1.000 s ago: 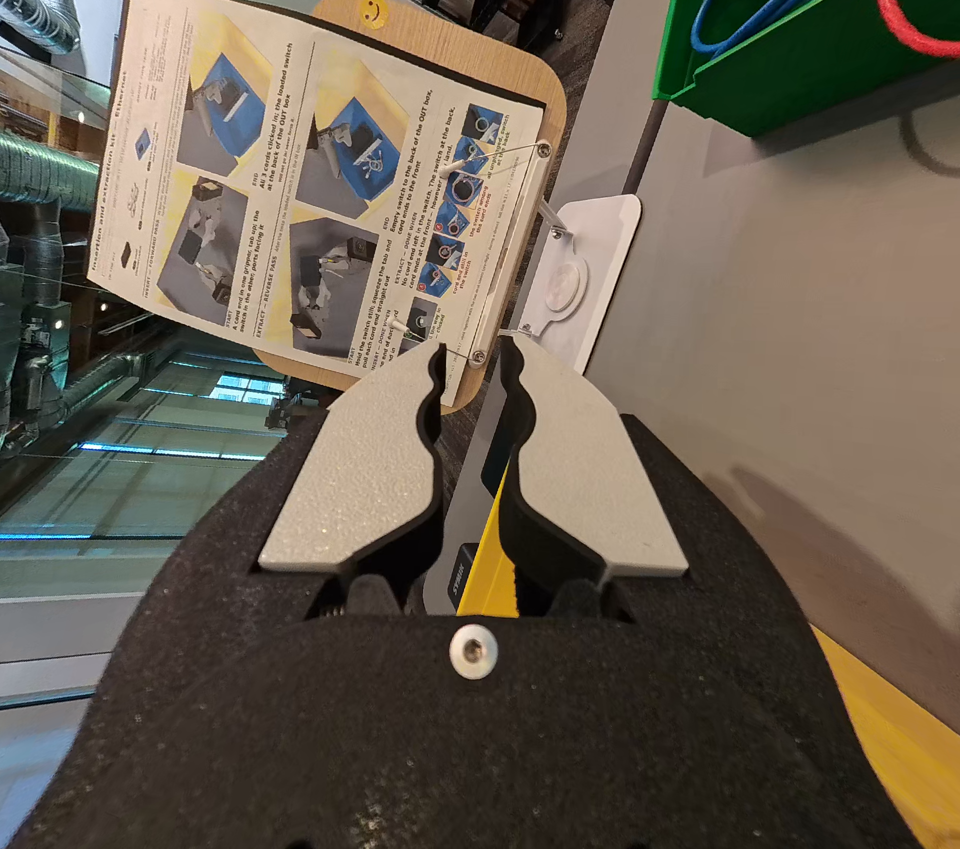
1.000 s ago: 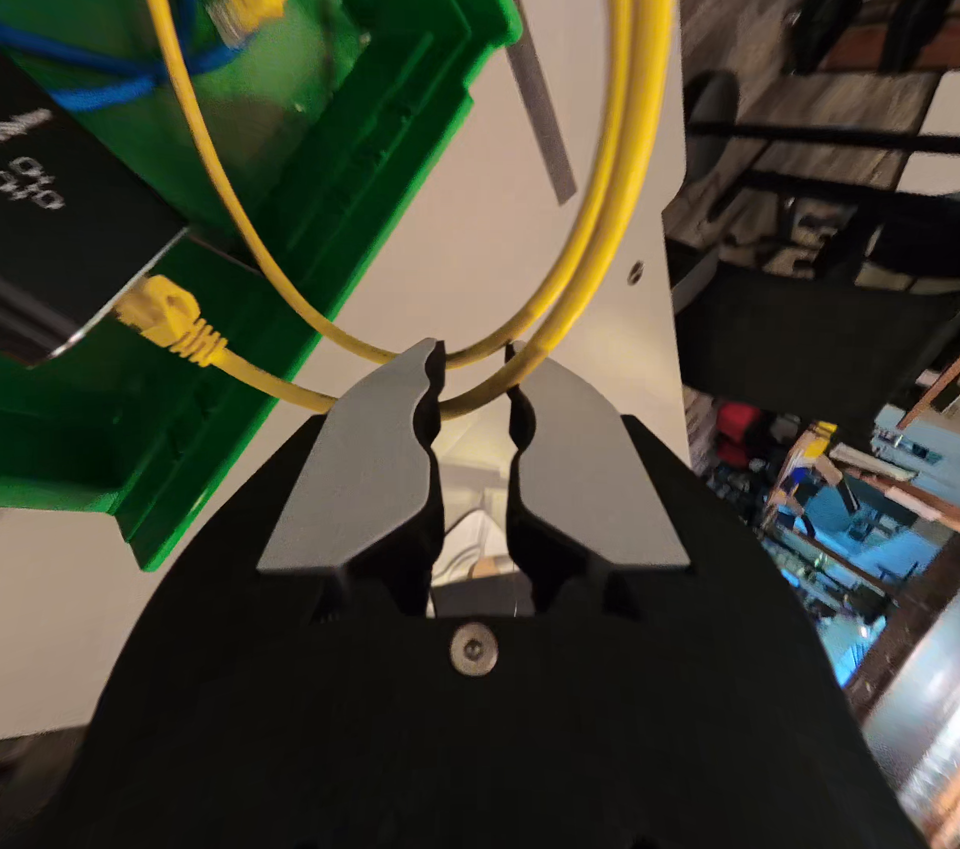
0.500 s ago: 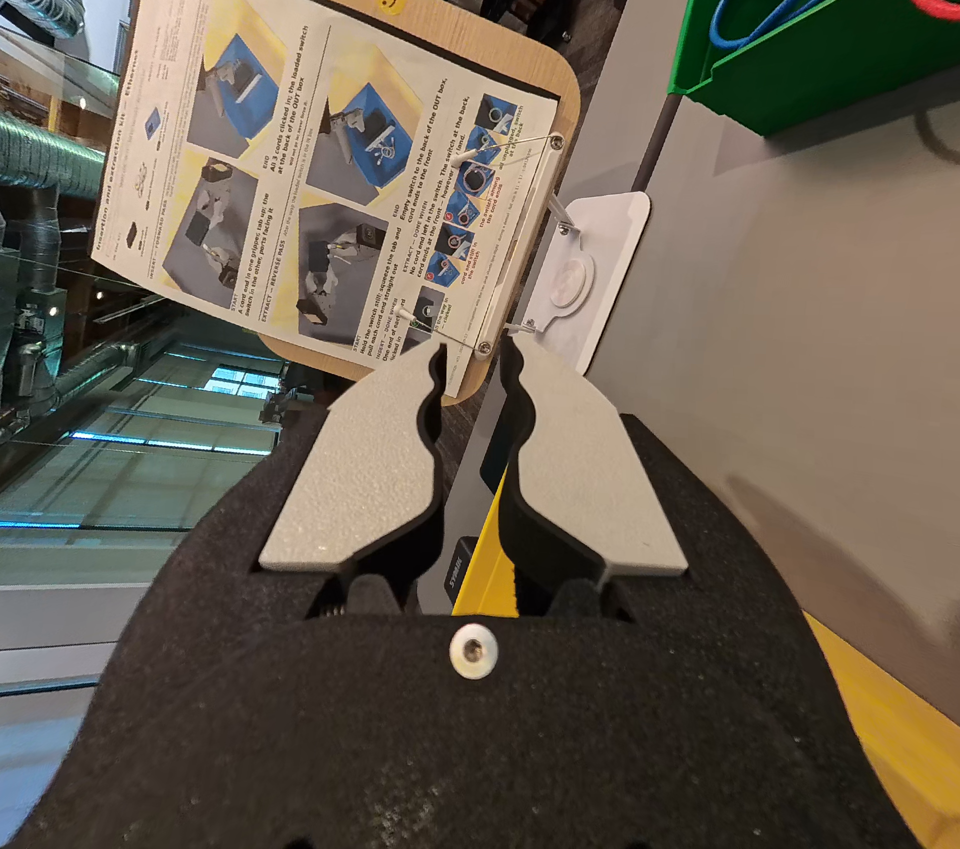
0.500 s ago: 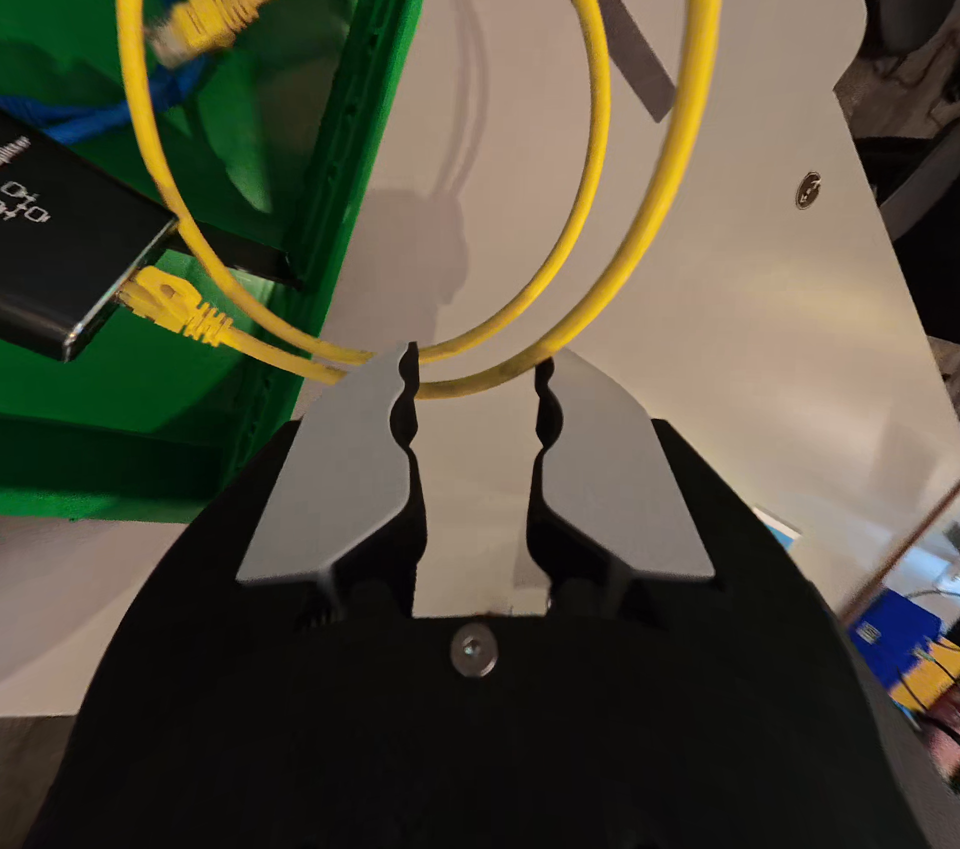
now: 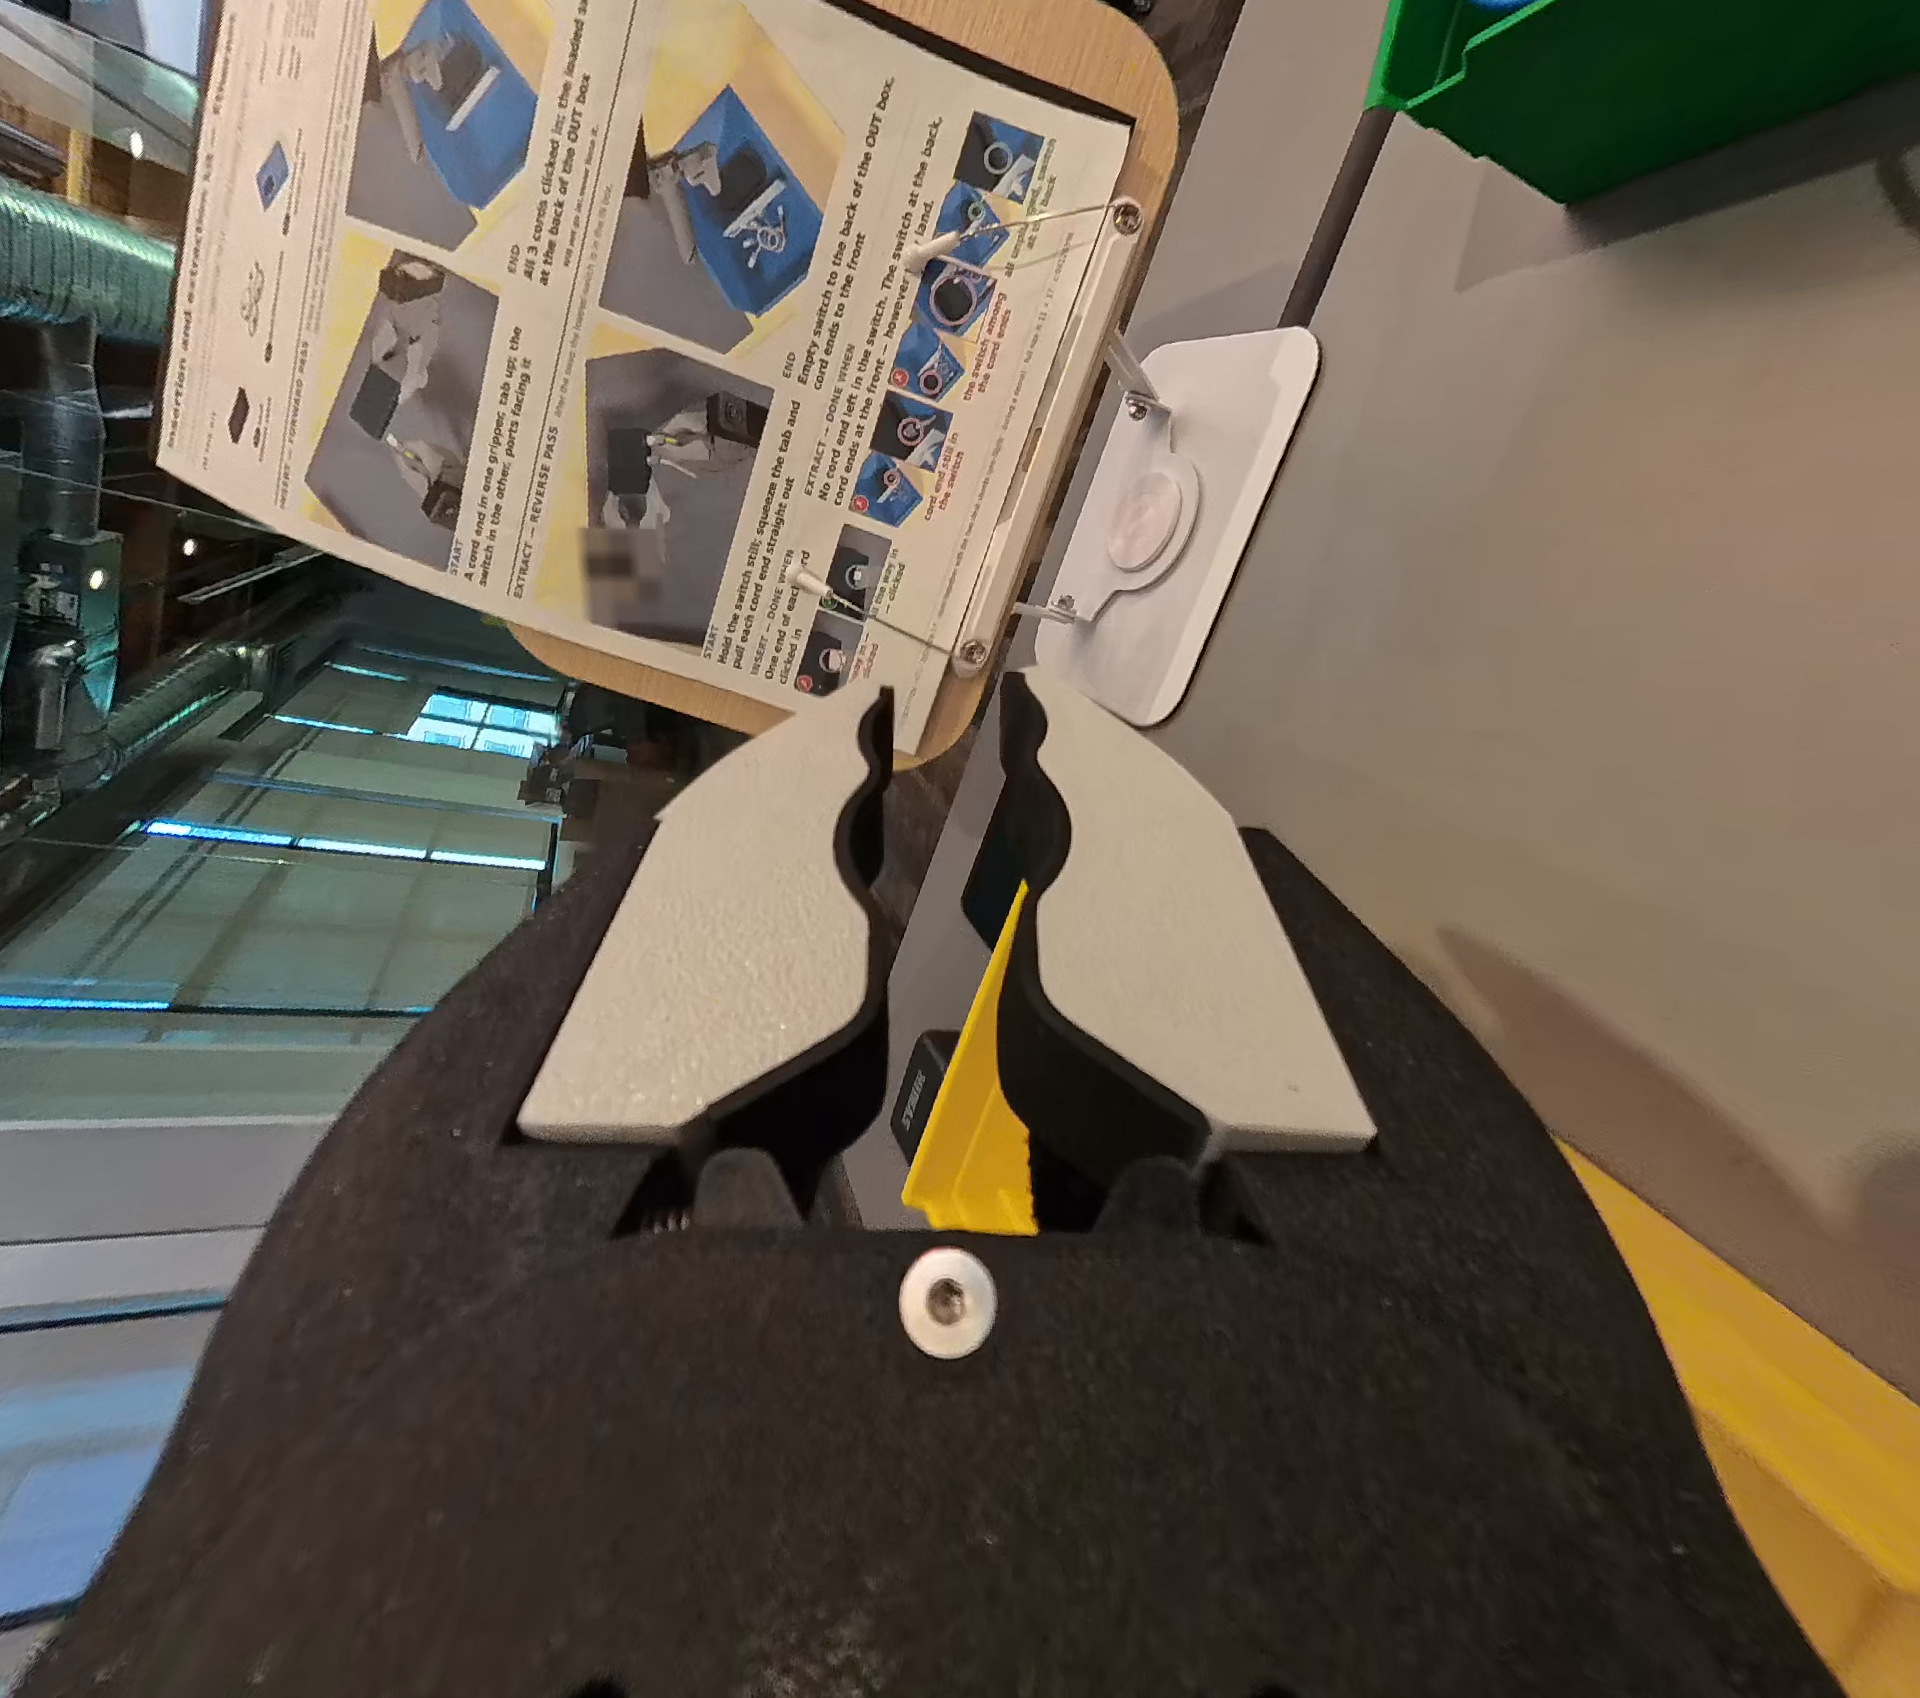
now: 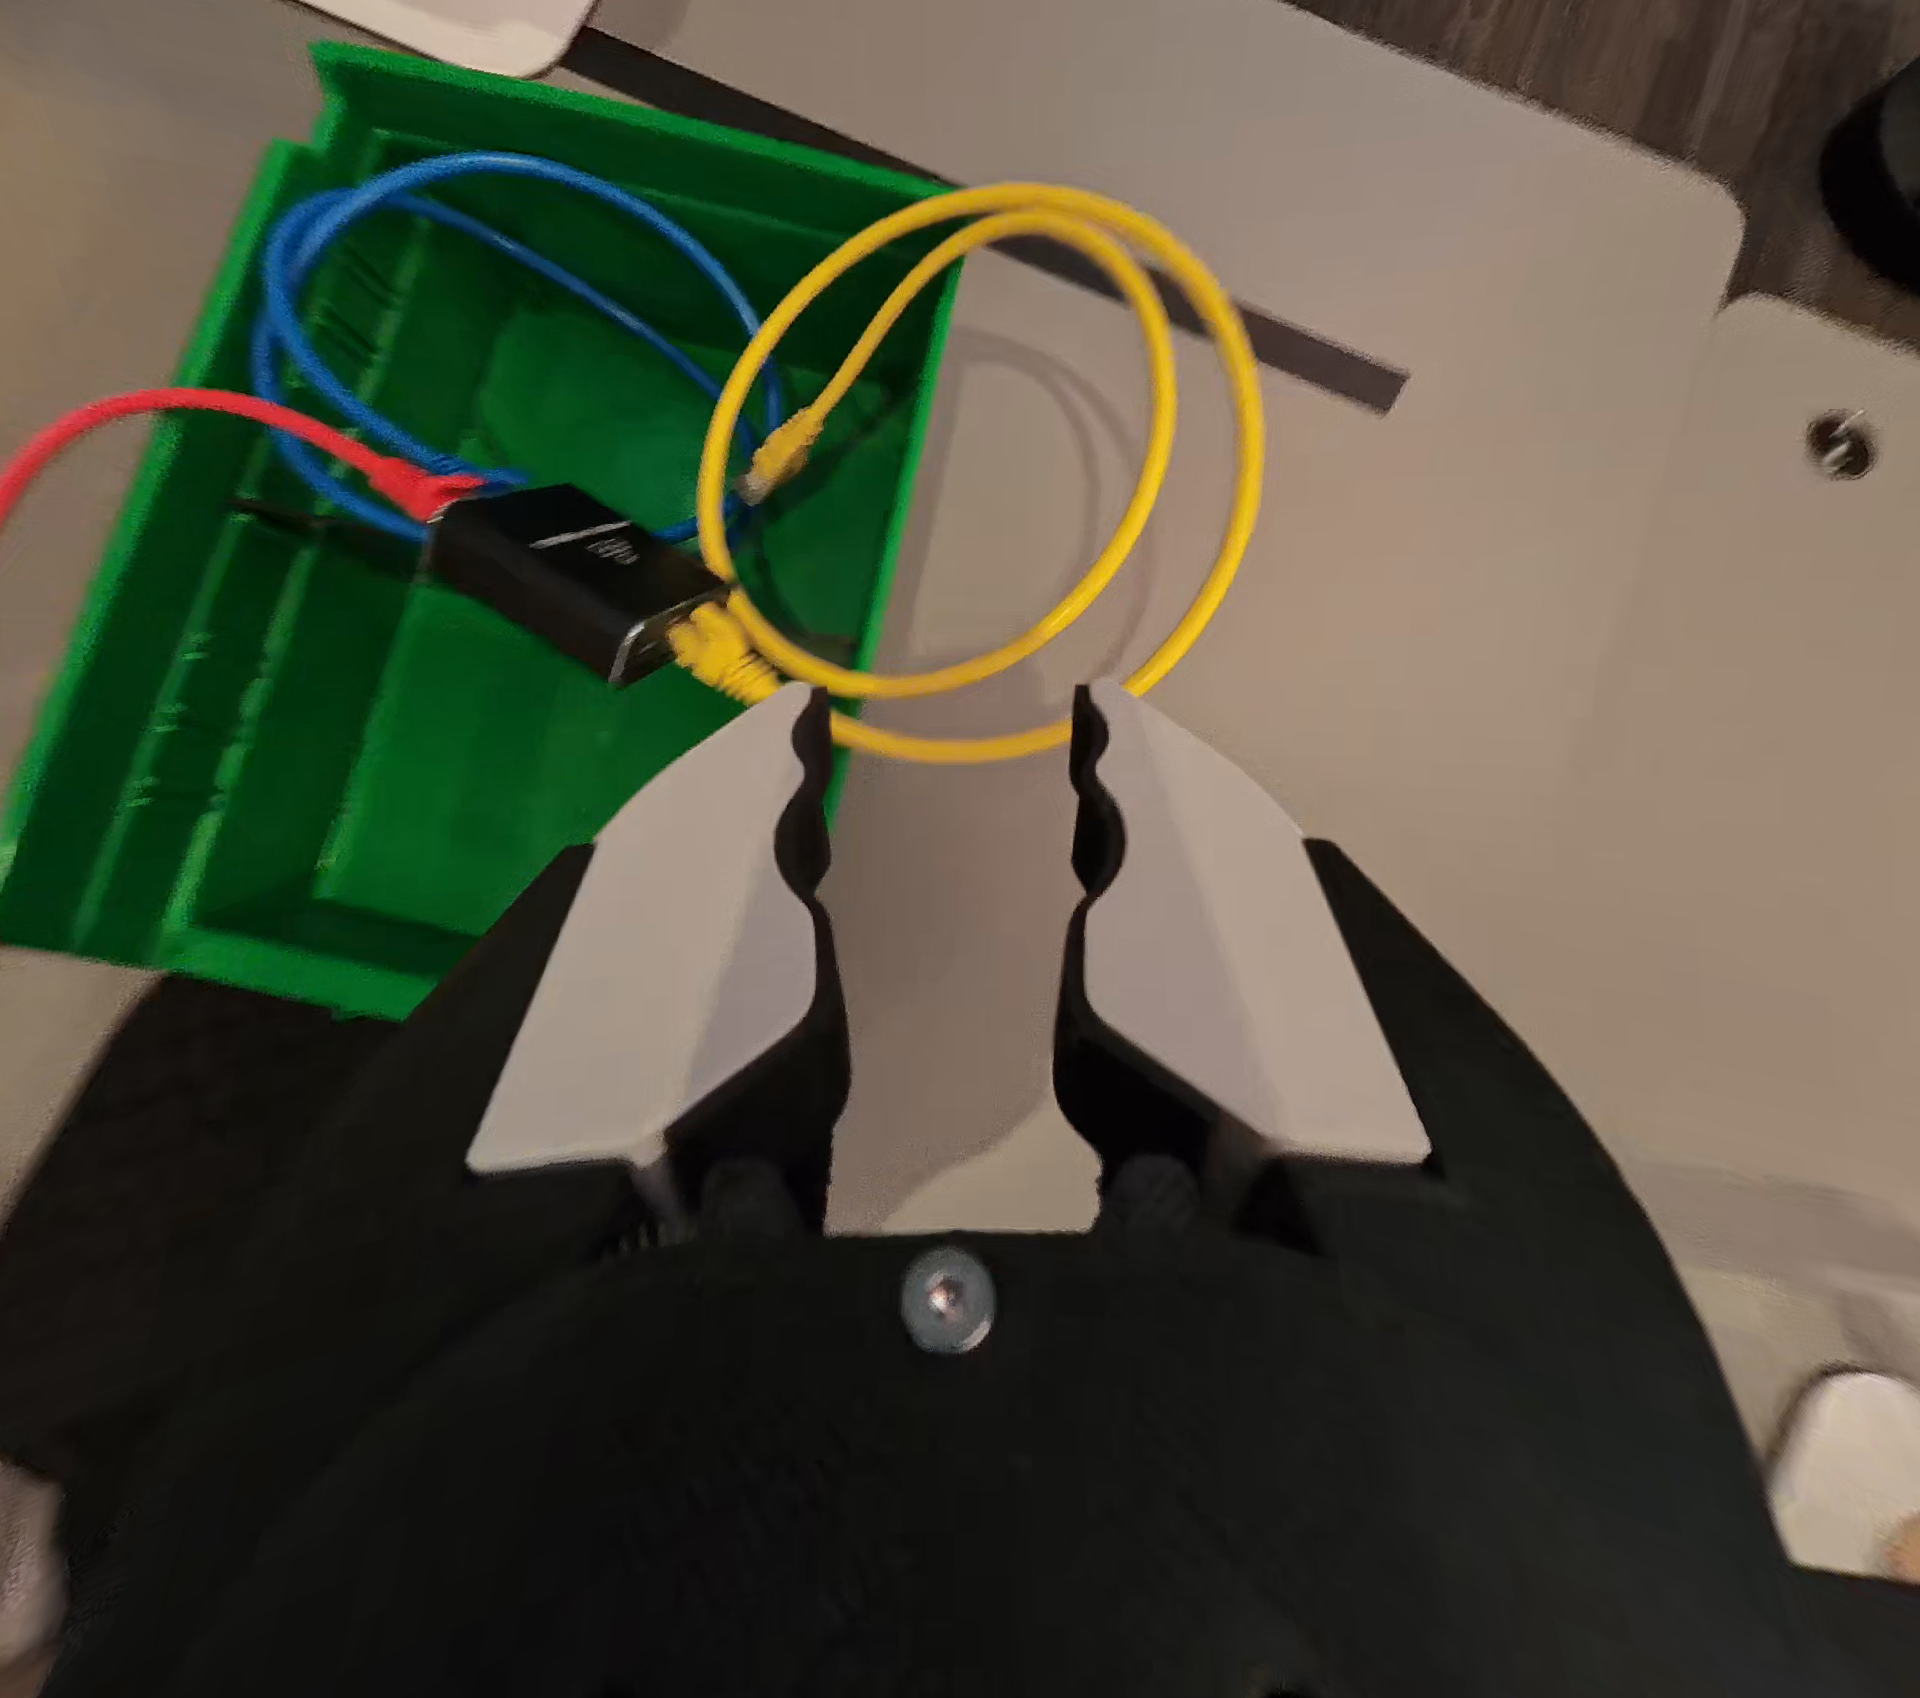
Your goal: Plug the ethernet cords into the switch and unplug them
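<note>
- The left hand-held gripper [image 5: 940, 698] has a wide black body with a rough, foam-like grain that fans out toward the camera.
- Two light grey, speckled finger plates [image 5: 727, 952] sit on top of that body, each tapering to a point.
- The inner edges of the fingers are black and cut in a wavy, scalloped outline.
- A silver hex-socket screw in a white washer [image 5: 947, 1303] sits on the body just behind the finger roots.
- The right hand-held gripper [image 6: 945, 692] has the same build: a black body, pale grey finger plates [image 6: 1226, 931] and black scalloped inner edges.
- Its screw [image 6: 947, 1303], behind the finger roots, is bare metal with a hex socket.
</note>
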`<act>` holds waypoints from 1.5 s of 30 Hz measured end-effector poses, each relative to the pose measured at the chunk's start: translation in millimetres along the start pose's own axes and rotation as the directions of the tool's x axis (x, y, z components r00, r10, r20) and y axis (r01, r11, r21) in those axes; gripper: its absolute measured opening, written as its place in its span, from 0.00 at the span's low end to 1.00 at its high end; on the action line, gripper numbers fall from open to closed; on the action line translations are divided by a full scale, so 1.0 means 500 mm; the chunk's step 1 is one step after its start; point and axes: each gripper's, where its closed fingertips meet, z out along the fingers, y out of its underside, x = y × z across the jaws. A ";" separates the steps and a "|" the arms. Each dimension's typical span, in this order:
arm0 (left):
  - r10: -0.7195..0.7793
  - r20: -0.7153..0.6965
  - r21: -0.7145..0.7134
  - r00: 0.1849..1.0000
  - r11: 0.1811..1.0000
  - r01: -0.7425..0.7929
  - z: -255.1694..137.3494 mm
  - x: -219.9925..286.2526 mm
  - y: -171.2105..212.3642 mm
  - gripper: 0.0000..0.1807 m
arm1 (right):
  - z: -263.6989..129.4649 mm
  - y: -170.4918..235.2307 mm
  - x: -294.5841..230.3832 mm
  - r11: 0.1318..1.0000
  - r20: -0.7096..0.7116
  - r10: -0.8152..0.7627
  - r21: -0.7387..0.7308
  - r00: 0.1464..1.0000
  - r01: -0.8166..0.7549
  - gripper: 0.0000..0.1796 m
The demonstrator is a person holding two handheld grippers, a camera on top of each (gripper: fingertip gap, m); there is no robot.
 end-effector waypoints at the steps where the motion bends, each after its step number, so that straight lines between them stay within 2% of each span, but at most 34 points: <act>1: -0.005 0.005 -0.010 1.000 1.000 0.005 -0.003 -0.005 0.007 0.10 | -0.008 0.022 -0.020 0.999 0.040 0.052 -0.003 0.998 -0.051 0.25; 3: -0.036 0.019 -0.037 0.999 0.999 0.036 -0.012 -0.020 0.029 0.10 | -0.010 0.070 -0.055 0.990 0.095 0.139 -0.043 0.986 -0.136 0.25; 6: -0.166 0.020 -0.103 0.986 0.980 0.168 -0.031 -0.044 0.084 0.11 | 0.030 0.135 -0.055 0.968 0.021 0.209 -0.147 0.978 -0.204 0.25; 8: -0.289 0.008 -0.151 0.957 0.946 0.287 -0.046 -0.053 0.127 0.12 | 0.066 0.165 -0.060 0.953 0.001 0.220 -0.214 0.976 -0.215 0.22; 11: -0.437 0.059 -0.244 0.898 0.866 0.437 -0.072 -0.073 0.204 0.15 | 0.110 0.186 -0.062 0.942 -0.024 0.246 -0.229 0.969 -0.245 0.16; 13: -0.529 0.092 -0.314 0.844 0.789 0.529 -0.089 -0.073 0.263 0.18 | 0.124 0.201 -0.076 0.908 0.029 0.322 -0.292 0.946 -0.300 0.13; 15: -0.634 0.114 -0.401 0.765 0.675 0.619 -0.106 -0.059 0.325 0.23 | 0.128 0.195 -0.093 0.867 0.104 0.431 -0.323 0.897 -0.379 0.05; 19: -0.773 0.185 -0.506 0.607 0.455 0.733 -0.128 -0.033 0.441 0.21 | 0.130 0.197 -0.097 0.824 0.134 0.524 -0.329 0.841 -0.461 0.07; 22: -0.819 0.246 -0.612 0.518 0.283 0.739 -0.152 0.009 0.520 0.23 | 0.126 0.200 -0.112 0.802 0.116 0.542 -0.369 0.832 -0.471 0.06; 24: -0.860 0.246 -0.662 0.447 0.187 0.726 -0.160 0.042 0.546 0.25 | 0.125 0.203 -0.131 0.798 0.104 0.519 -0.414 0.849 -0.437 0.05; 27: -0.859 0.304 -0.688 0.411 0.101 0.719 -0.163 0.060 0.594 0.27 | 0.124 0.202 -0.177 0.793 0.129 0.481 -0.486 0.867 -0.367 0.05; 32: -0.896 0.312 -0.756 0.317 -0.032 0.654 -0.170 0.127 0.647 0.28 | 0.131 0.194 -0.246 0.781 0.154 0.413 -0.567 0.898 -0.262 0.05; 35: -0.943 0.278 -0.814 0.185 -0.129 0.567 -0.174 0.183 0.638 0.25 | 0.137 0.188 -0.276 0.776 0.154 0.370 -0.594 0.916 -0.213 0.06; 37: -0.963 0.247 -0.833 0.111 -0.153 0.533 -0.167 0.202 0.623 0.18 | 0.140 0.185 -0.292 0.777 0.155 0.331 -0.605 0.931 -0.175 0.06; 38: -0.966 0.236 -0.835 0.105 -0.146 0.531 -0.160 0.203 0.621 0.16 | 0.141 0.184 -0.297 0.777 0.154 0.308 -0.610 0.939 -0.155 0.07; 39: -0.967 0.231 -0.835 0.109 -0.140 0.532 -0.155 0.202 0.621 0.13 | 0.141 0.184 -0.301 0.775 0.149 0.288 -0.617 0.946 -0.139 0.07; 45: -0.962 0.212 -0.862 0.172 -0.102 0.496 -0.151 0.208 0.619 0.12 | 0.137 0.187 -0.326 0.760 0.155 0.224 -0.645 0.962 -0.073 0.08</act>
